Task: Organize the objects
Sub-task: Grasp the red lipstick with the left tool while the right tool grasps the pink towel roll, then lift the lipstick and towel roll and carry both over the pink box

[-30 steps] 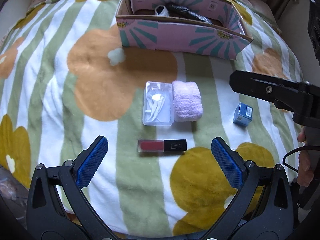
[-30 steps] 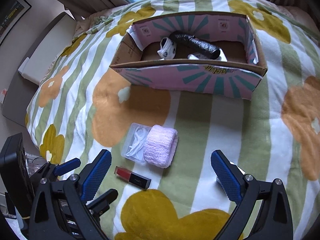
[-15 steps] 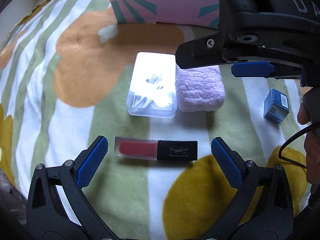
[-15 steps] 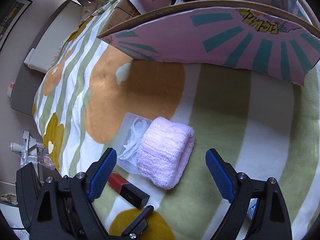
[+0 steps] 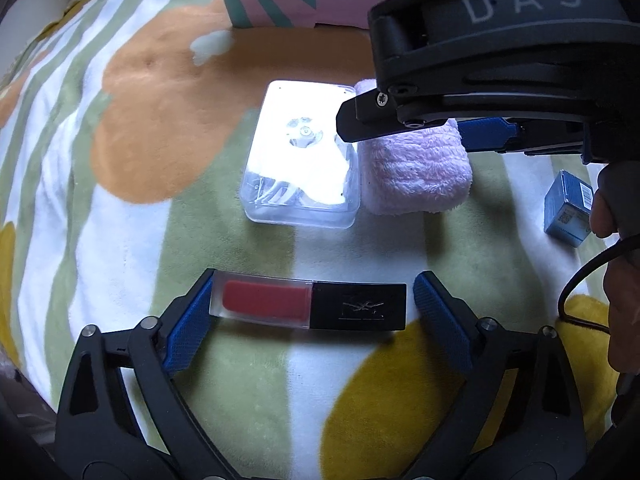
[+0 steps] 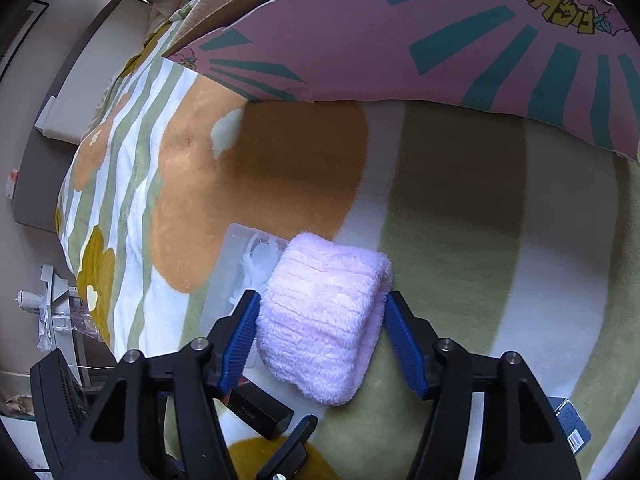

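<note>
Below the pink box (image 6: 400,32), four things lie on the bed (image 5: 132,120): lipstick (image 5: 308,306), case (image 5: 300,156), towel (image 6: 320,320), blue carton (image 5: 566,208). Left claw (image 5: 312,322) brackets the lipstick, right claw (image 6: 320,340) the towel (both apart, neither clamped). Most sorting seems left.

The letters "DAS" stand in pale capitals on the dark body of the right gripper (image 5: 496,120), seen from the left wrist. The black cap of the lip-colour tube (image 5: 308,306) bears an interlaced monogram, too small to read surely. Yellow stylised lettering on the pink cardboard box (image 6: 440,40) and the barcode label on the small blue box (image 5: 568,210) cannot be read.
</note>
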A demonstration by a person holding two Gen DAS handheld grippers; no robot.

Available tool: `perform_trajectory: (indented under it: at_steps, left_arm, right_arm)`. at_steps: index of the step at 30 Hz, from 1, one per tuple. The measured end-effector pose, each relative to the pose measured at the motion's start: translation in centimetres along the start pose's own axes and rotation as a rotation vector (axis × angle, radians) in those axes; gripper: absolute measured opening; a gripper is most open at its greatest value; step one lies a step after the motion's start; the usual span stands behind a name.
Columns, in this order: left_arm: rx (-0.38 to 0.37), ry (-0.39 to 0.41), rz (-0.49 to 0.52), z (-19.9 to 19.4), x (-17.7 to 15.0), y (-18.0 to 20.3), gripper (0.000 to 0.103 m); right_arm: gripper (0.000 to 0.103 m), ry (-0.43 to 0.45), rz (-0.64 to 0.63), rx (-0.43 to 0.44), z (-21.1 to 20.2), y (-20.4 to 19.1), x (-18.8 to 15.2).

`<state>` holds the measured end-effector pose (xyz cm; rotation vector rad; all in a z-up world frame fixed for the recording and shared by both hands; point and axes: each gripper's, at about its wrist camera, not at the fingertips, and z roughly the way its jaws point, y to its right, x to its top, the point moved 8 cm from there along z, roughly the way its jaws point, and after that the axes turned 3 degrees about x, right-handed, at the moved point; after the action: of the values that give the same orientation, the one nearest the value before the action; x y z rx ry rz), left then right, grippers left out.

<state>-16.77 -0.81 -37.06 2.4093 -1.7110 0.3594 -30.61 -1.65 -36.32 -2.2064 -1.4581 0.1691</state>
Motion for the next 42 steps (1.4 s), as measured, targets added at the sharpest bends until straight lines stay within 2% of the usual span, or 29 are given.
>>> perform_trajectory:
  at_steps: [3, 5, 6, 8, 16, 23, 26, 30, 33, 42]
  left_arm:
    - [-0.004, 0.001, 0.037, 0.0, 0.1, 0.3, 0.083]
    - [-0.008, 0.000, 0.045, -0.1, 0.2, 0.4, 0.083]
    - [-0.016, 0.000, 0.095, -0.1, 0.2, 0.5, 0.083]
    - [-0.021, -0.002, 0.097, -0.2, 0.2, 0.5, 0.083]
    - [-0.027, 0.001, 0.114, -1.2, 0.6, 0.8, 0.083]
    - [-0.027, 0.040, 0.160, -3.7, 2.0, 0.4, 0.083]
    - [-0.030, 0.059, 0.176, -5.6, 2.9, 0.5, 0.083]
    - [-0.050, 0.091, 0.194, -8.6, 5.1, -1.9, 0.083]
    - [-0.059, 0.123, 0.234, -11.2, 6.7, -2.0, 0.083]
    - [-0.113, 0.196, 0.255, -19.8, 10.3, -2.7, 0.083]
  right_arm:
    - [0.051, 0.006, 0.021, 0.003, -0.2, 0.4, 0.1]
    - [0.048, 0.013, 0.036, 0.000, -0.4, 0.5, 0.1]
    - [0.047, 0.016, 0.038, -0.004, -0.5, 0.6, 0.1]
    - [0.044, 0.021, 0.044, -0.010, -0.6, 0.7, 0.0]
    - [0.042, 0.054, 0.083, -0.025, -1.8, 0.5, 0.0]
    - [0.042, 0.116, 0.089, -0.061, -5.1, -0.5, 0.6]
    - [0.042, 0.145, 0.086, -0.076, -7.0, -1.4, 1.0]
    - [0.042, 0.193, 0.085, -0.104, -10.3, -2.9, 1.3]
    - [0.042, 0.232, 0.088, -0.133, -13.3, -4.0, 1.3]
    - [0.042, 0.348, 0.118, -0.215, -21.9, -7.4, 0.1]
